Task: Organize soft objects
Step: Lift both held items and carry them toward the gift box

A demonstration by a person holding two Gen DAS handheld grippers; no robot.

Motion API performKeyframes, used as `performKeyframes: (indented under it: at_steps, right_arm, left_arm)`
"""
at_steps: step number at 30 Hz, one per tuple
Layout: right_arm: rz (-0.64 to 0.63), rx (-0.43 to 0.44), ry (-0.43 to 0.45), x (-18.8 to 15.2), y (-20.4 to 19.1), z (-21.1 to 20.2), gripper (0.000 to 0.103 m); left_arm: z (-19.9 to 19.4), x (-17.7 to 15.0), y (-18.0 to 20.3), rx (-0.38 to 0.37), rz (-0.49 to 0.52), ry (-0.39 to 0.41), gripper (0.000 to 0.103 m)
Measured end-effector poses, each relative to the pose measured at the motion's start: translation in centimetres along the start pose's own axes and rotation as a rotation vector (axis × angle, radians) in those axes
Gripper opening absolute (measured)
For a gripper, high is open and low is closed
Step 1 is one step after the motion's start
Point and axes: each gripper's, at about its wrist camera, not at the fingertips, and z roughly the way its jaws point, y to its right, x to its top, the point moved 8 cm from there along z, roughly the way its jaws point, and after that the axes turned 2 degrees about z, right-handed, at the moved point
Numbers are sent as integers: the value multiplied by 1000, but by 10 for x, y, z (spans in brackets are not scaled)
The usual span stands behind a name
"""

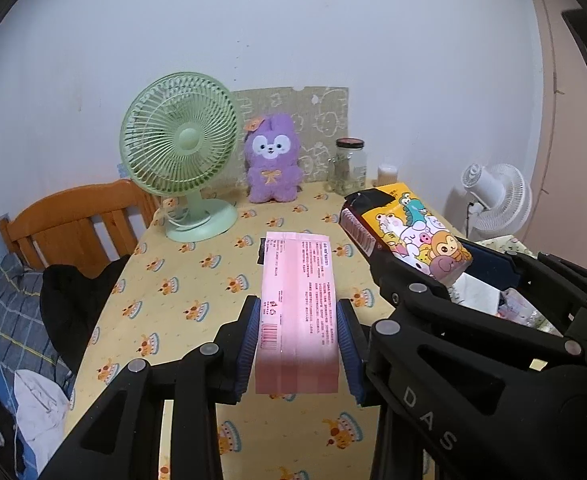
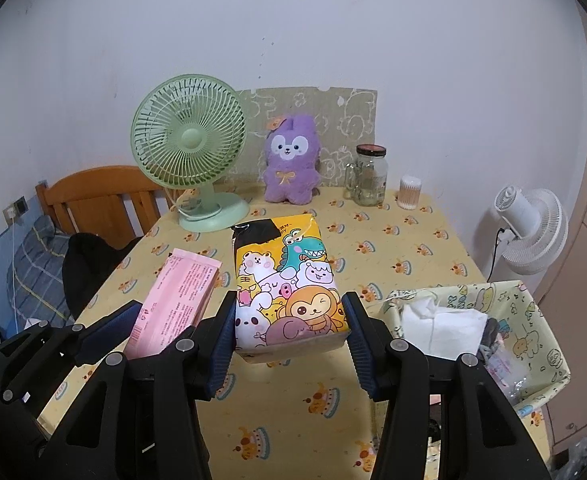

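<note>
In the left wrist view, the left gripper (image 1: 298,344) at lower centre has its fingers clamped on a pink tissue pack (image 1: 297,312) held above the yellow worktop (image 1: 181,280). At right, the right gripper (image 1: 433,280) grips a cartoon-printed tissue pack (image 1: 409,232). A fabric basket (image 2: 533,320) sits lower right in the right wrist view.

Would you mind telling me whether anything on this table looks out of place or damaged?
Nothing stands out: the green fan, purple plush and glass jar stand upright, with no spills visible on the tablecloth.
</note>
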Motion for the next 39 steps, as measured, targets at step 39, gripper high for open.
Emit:
performKeyframes:
  at_steps: [39]
  right_arm:
    - [28, -52, 58, 12, 88, -20, 54]
  left_arm:
    - [6, 26, 89, -53, 50, 48, 39]
